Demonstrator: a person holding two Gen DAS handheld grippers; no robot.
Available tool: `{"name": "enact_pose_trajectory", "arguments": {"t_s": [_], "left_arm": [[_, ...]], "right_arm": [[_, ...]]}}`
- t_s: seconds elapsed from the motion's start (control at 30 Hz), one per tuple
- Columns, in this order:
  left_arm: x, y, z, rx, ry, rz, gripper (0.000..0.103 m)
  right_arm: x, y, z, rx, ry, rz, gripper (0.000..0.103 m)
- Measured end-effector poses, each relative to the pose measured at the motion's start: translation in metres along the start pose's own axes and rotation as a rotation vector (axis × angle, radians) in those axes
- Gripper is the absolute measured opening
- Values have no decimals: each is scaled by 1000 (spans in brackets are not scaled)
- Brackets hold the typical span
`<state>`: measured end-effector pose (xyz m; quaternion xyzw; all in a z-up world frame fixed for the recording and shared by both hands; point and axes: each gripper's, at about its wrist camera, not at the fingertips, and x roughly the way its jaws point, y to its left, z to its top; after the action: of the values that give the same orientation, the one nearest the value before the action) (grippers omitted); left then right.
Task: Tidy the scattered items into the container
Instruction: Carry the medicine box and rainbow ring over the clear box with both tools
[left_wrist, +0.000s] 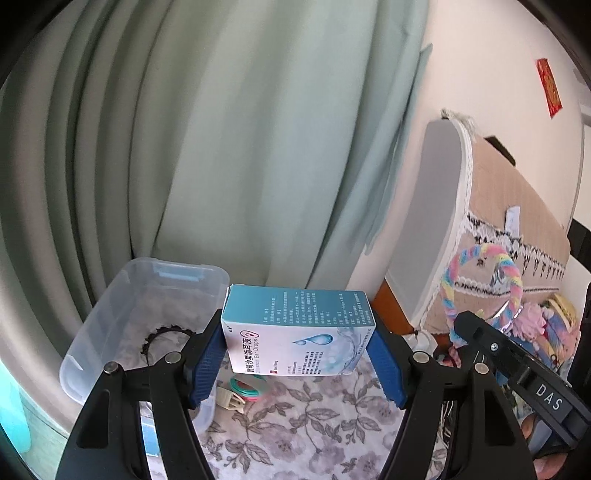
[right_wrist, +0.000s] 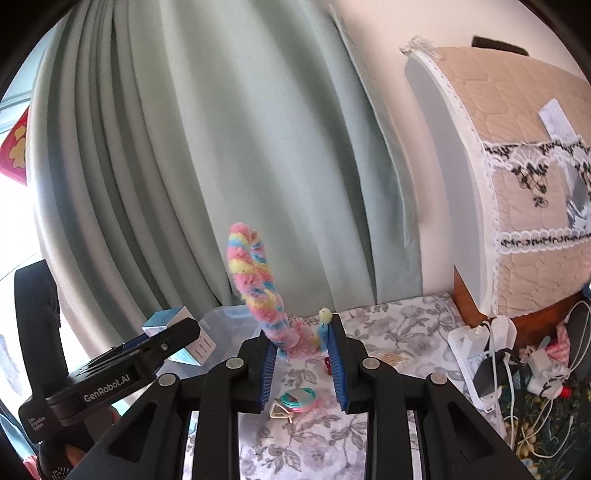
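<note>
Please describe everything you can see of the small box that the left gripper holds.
The small blue-and-white cardboard ear-drops box is clamped lengthwise between the blue ribbed pads of the left gripper, lifted above the floral cloth. Its front shows water drops, Chinese text and "Ear Drops"; the teal top carries fine print. It hangs just right of the clear plastic container, not inside.

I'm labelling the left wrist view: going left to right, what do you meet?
Clear plastic container → black headband inside it → ear drops box held in the left gripper → rainbow plush headband → right gripper.
</note>
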<state>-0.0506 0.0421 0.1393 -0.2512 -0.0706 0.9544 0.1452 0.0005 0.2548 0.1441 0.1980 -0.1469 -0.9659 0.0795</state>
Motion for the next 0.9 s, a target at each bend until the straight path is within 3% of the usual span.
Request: {"name": "enact_pose_trajectory", "arguments": {"t_s": [0.4,0.9], "left_arm": [[-27,37,9,-65,-54,35,73],[-41,101,20,-156,-88,97,73]], "right_arm": [[8,42,3,-71,13,43,29],[49,101,4,-171,67,108,29]]}}
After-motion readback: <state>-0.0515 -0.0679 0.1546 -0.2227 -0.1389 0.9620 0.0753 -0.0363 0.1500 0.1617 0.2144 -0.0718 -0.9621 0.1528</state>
